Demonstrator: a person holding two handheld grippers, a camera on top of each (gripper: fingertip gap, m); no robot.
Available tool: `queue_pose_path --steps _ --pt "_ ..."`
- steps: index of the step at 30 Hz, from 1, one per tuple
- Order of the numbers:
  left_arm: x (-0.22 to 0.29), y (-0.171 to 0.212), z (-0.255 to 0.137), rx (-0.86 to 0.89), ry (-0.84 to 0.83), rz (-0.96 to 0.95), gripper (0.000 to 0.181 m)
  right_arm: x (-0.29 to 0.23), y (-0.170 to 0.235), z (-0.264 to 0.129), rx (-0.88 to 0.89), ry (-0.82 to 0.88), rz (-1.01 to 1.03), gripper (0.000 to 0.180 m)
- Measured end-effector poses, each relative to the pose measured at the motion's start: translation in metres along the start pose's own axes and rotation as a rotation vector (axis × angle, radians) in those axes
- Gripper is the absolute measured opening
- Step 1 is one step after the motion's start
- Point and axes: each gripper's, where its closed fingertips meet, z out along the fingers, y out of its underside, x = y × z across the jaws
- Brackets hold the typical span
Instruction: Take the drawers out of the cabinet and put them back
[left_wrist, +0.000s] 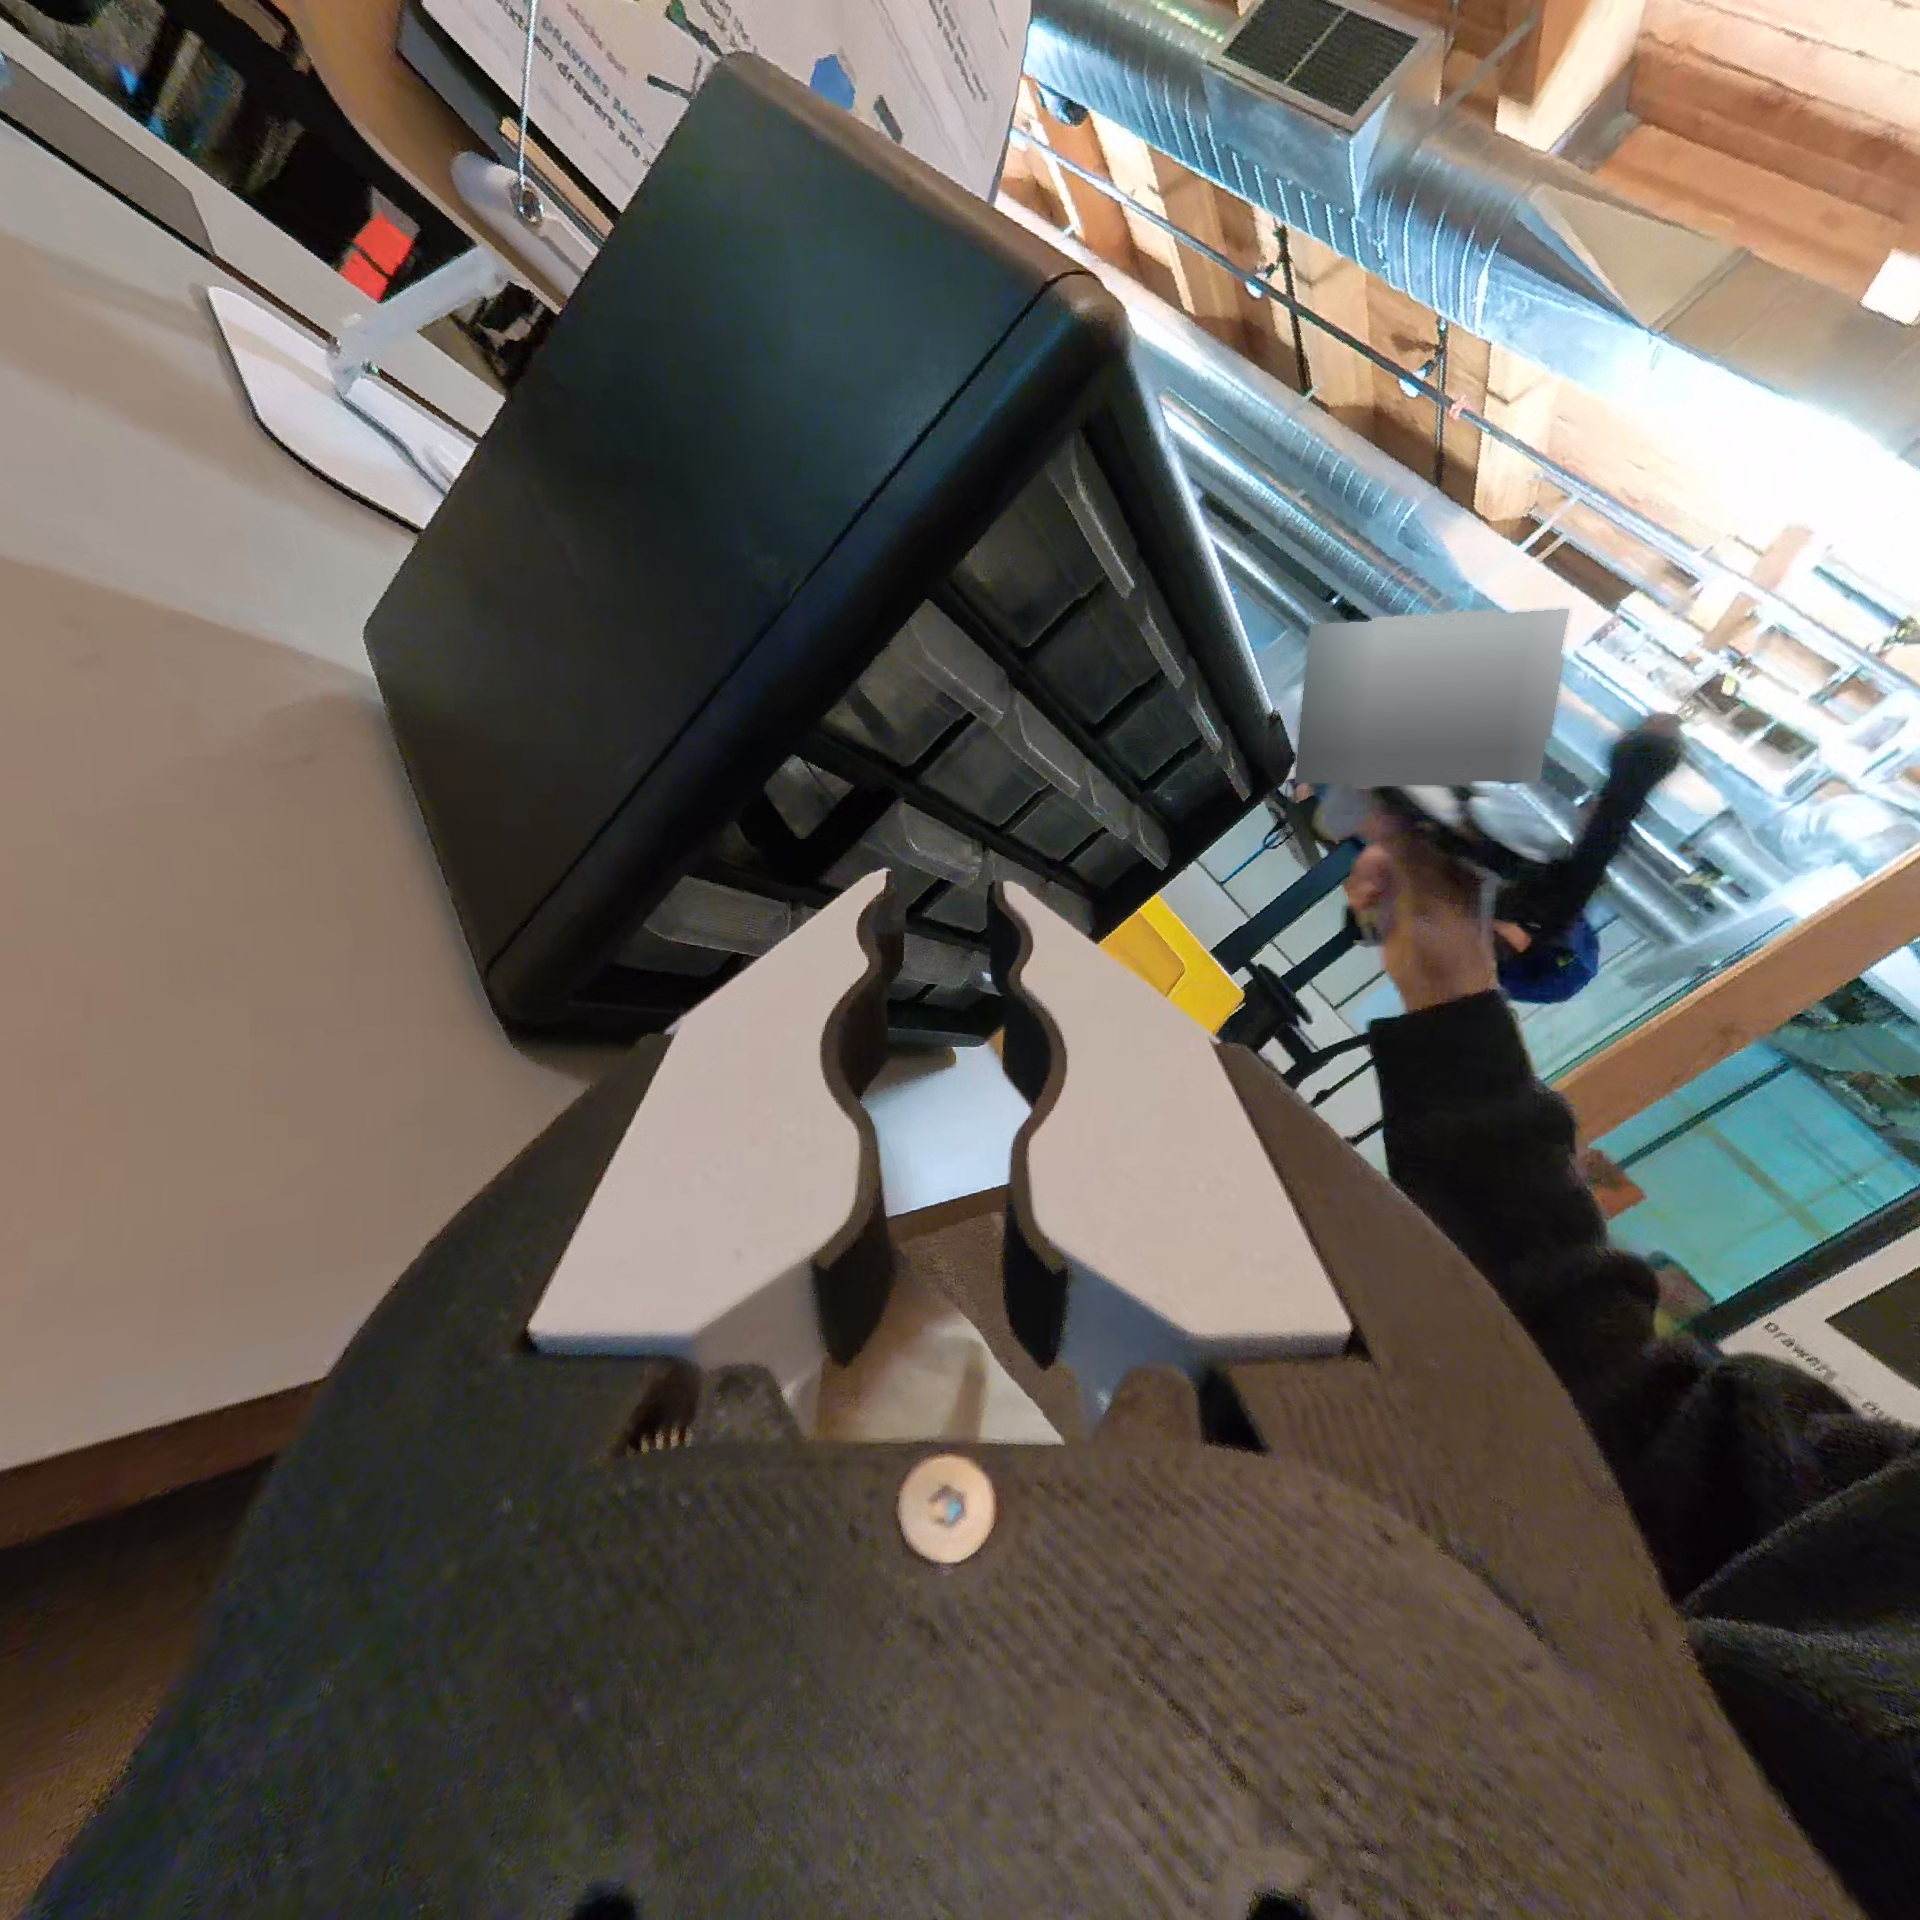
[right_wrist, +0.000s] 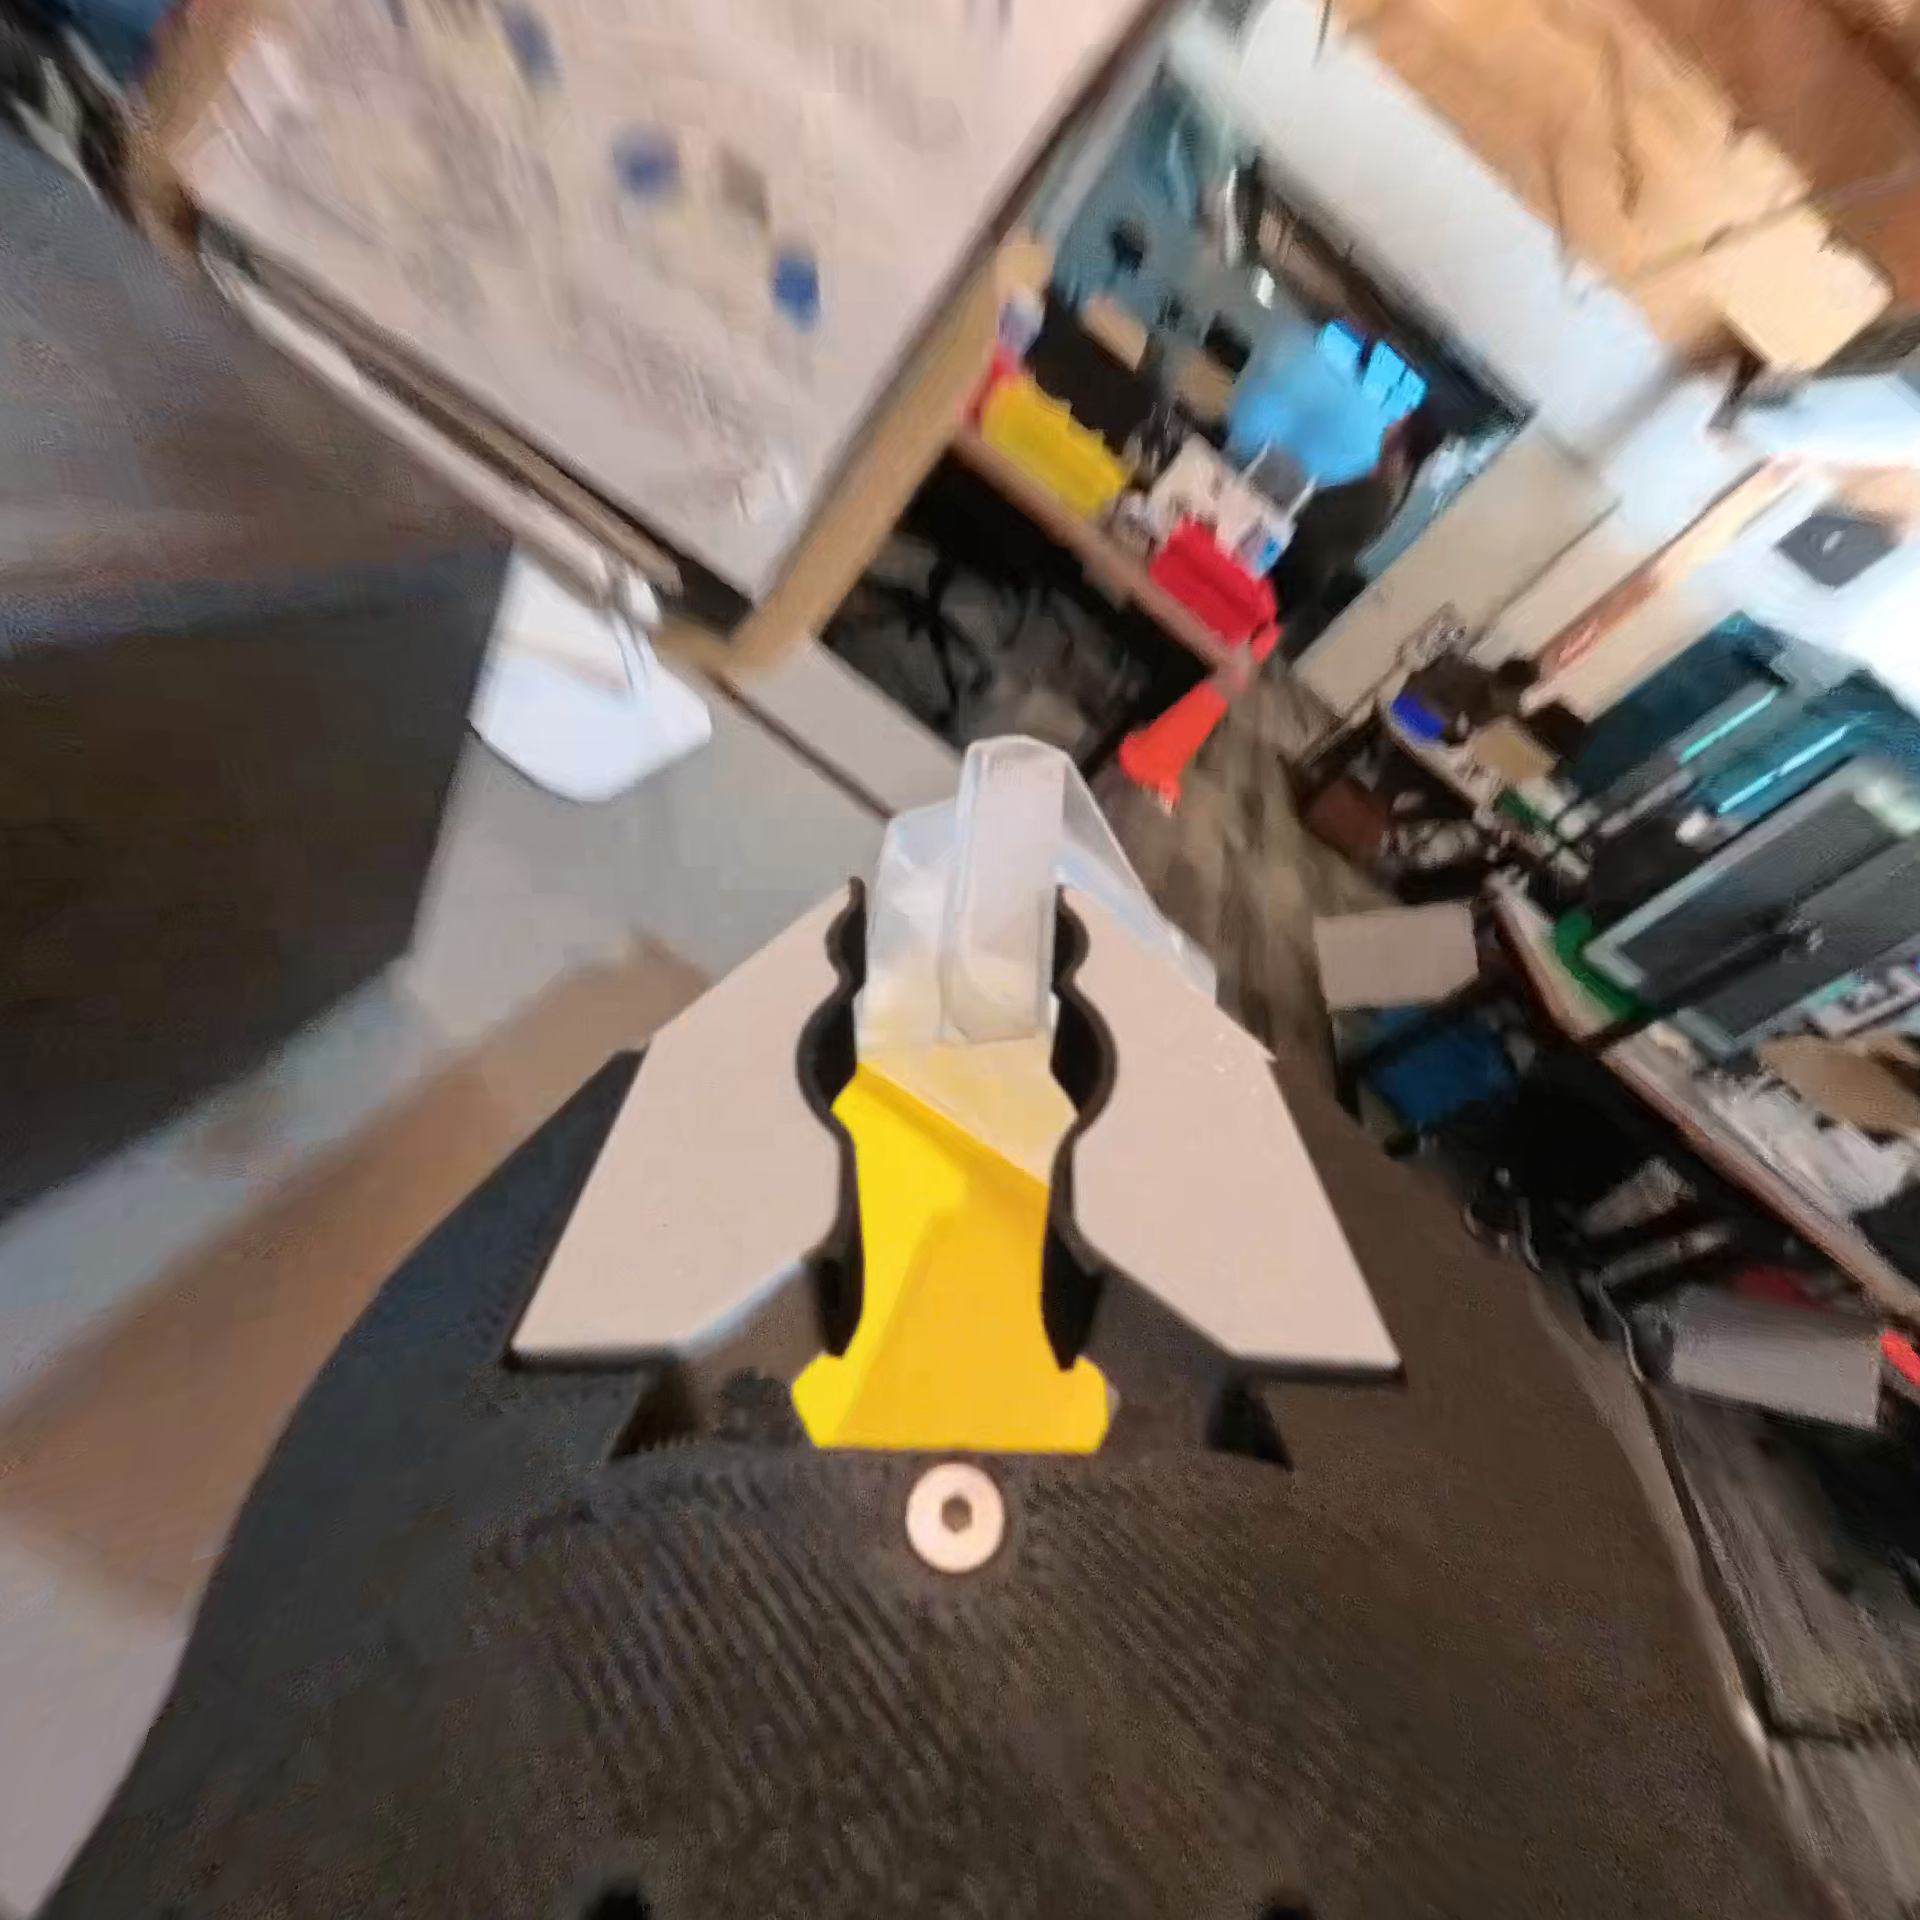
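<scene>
1. Far left of the left wrist view: white stand base (left_wrist: 312, 416) on the pale grey tabletop (left_wrist: 156, 831).
2. Black plastic cabinet of small clear drawers (left_wrist: 727, 540) sits on it; several slots look empty, so we judge removal is underway.
3. Our left gripper (left_wrist: 940, 899) hovers near the lower rows, jaws narrowly parted, holding nothing.
4. Yellow bin (left_wrist: 1169, 961) just beyond.
5. Our right gripper (right_wrist: 961, 914) is clamped on a clear plastic drawer (right_wrist: 997, 873), clear of the cabinet. Refitting remains.
</scene>
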Motion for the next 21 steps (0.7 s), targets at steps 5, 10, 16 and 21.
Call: queue_pose_path --steps 5,10,16,21 --pt "0.002 0.001 0.005 -0.015 -0.014 0.096 0.01 0.01 0.138 0.09 -0.287 -0.046 -0.034 0.017" --pt "-0.002 -0.001 0.006 -0.016 -0.027 0.115 0.009 -0.006 0.191 0.128 -0.41 -0.117 0.119 0.017" --pt "-0.01 0.002 0.007 -0.032 -0.027 0.063 0.009 -0.02 0.214 0.146 -0.516 -0.184 0.235 0.018" --pt "-0.009 0.004 0.007 -0.041 -0.017 0.055 0.009 -0.026 0.226 0.156 -0.602 -0.207 0.154 0.02"
